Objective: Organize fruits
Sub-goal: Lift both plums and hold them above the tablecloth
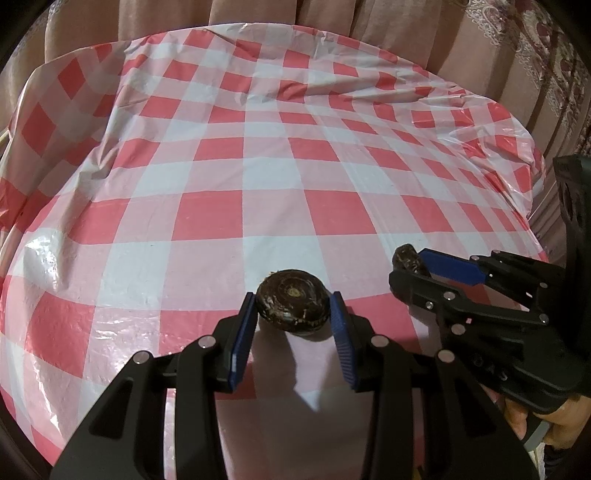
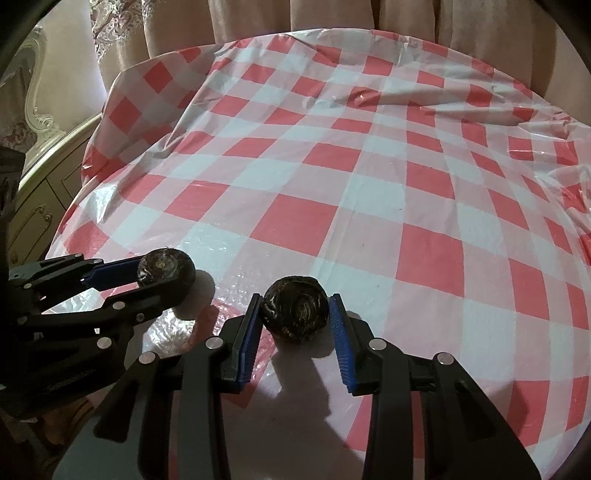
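Fingers first: the left gripper (image 1: 293, 306) is clamped on a dark round fruit (image 1: 293, 302) squarely between its blue pads, flat face toward the camera, and the right gripper (image 2: 295, 312) pinches a second fruit (image 2: 294, 311) likewise. Both hang close side by side above the checked cloth (image 1: 280, 177), neither clearly nearer any visible destination.

- Cover (image 1: 295, 177) on the bench: thin plastic sheet, red-and-white check, glossy, creased, with bright glare patches.
- Left fruit (image 1: 292, 307): dark brown skin, rough and matt, with pale flecks.
- Right fruit (image 2: 295, 315): the same dark, coarse, wrinkled skin.
- Left hand-held gripper (image 1: 293, 334) and right hand-held gripper (image 2: 295, 332): matt black plastic with shiny metal pins; blue ribbed pads (image 1: 341, 345).
- Curtain (image 1: 258, 14): soft matt cloth in folds.
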`<state>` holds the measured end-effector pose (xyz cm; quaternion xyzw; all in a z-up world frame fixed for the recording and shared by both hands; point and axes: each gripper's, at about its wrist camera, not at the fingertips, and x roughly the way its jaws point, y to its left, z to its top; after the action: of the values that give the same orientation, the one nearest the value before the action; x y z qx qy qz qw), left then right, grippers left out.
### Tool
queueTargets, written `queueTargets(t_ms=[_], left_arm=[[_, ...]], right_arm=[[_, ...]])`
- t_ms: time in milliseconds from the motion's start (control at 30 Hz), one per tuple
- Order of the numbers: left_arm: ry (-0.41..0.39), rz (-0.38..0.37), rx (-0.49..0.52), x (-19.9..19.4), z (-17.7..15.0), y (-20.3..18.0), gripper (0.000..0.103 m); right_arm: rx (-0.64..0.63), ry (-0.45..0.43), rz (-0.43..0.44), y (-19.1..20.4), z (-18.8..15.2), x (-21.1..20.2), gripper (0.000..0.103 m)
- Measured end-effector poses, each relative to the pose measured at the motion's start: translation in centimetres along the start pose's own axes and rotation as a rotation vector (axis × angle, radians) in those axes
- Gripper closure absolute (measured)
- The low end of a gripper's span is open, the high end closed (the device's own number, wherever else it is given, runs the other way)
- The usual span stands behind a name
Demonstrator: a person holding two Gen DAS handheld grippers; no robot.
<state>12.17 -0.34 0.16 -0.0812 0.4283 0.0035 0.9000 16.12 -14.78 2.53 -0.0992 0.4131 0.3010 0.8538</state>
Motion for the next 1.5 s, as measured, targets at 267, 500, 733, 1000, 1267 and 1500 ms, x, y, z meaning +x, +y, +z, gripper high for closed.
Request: queueTargets(t_ms=[267,500,733,1000,1267,1500], left_arm=[[0.0,0.003,0.002,-0.1,0.1,-0.1,0.063],[0.0,0.003,0.002,-0.1,0.0,-0.1,0.063],[0.0,0.005,0.004,-0.1,0.0,-0.2,0.063],[-0.001,0.006,0.004,-0.1,0.0,-0.3,0.063],[-0.015,0.01,0.013,-0.7,0.4,-0.9,0.063],[-0.023,0.011,0.045,-1.9,0.3,-2.3,0.063]], right_arm=[[0.011,0.008,0.006,-0.1,-0.2,-0.2,0.067],[0.03,0.02,0.022,-0.4,-0.4,-0.1,0.056],[0.059,0.024,0.065,-1.0,-0.3,0.1,0.051],[0.048,0.015,0.086,-0.8,-0.3,-0.1,0.067],[0.026,-0.039,0.016,-0.5,-0.5,-1.8,0.067],[0.036,-0.066,-0.025,-1.3,-1.2,-3.5,0.067]])
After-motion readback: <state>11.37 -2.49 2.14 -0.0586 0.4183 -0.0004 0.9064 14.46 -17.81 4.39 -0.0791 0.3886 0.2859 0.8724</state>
